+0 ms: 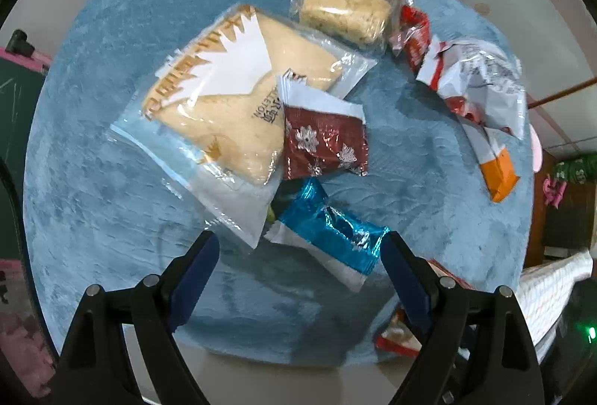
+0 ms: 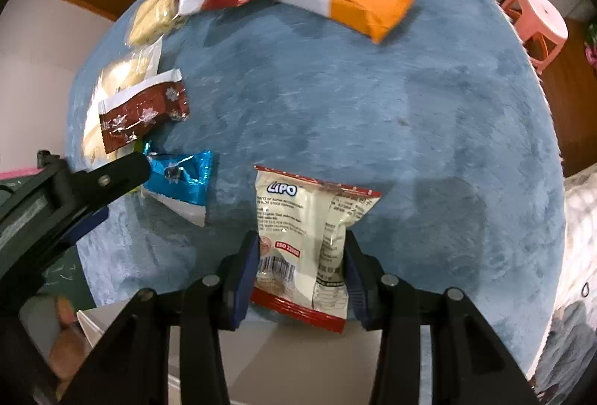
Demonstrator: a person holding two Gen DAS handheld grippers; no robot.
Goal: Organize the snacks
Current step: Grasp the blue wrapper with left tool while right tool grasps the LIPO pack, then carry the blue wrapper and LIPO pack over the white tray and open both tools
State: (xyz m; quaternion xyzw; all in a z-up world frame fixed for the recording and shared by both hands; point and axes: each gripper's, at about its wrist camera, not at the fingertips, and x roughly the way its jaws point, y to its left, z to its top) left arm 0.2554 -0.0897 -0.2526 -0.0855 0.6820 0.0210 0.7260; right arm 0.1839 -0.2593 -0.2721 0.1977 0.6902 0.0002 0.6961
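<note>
Two grippers: left gripper point(image 1: 300, 248) jaws wide, shiny blue foil packet point(image 1: 328, 229) between; right gripper point(image 2: 302, 252) jaws clamp cream red-edged plastic pouch point(image 2: 302, 237)

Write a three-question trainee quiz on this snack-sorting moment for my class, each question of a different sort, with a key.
1. True or false: the left gripper is shut on the blue foil snack.
2. Which packet sits between the right gripper's pads? A: the orange-ended packet. B: the cream packet marked LIPO. C: the dark red snowflake packet.
3. Fill in: the snacks lie on a ___-coloured mat.

Key: 1 false, its jaws stand wide either side of the snack. 2 B. 3 blue.
</note>
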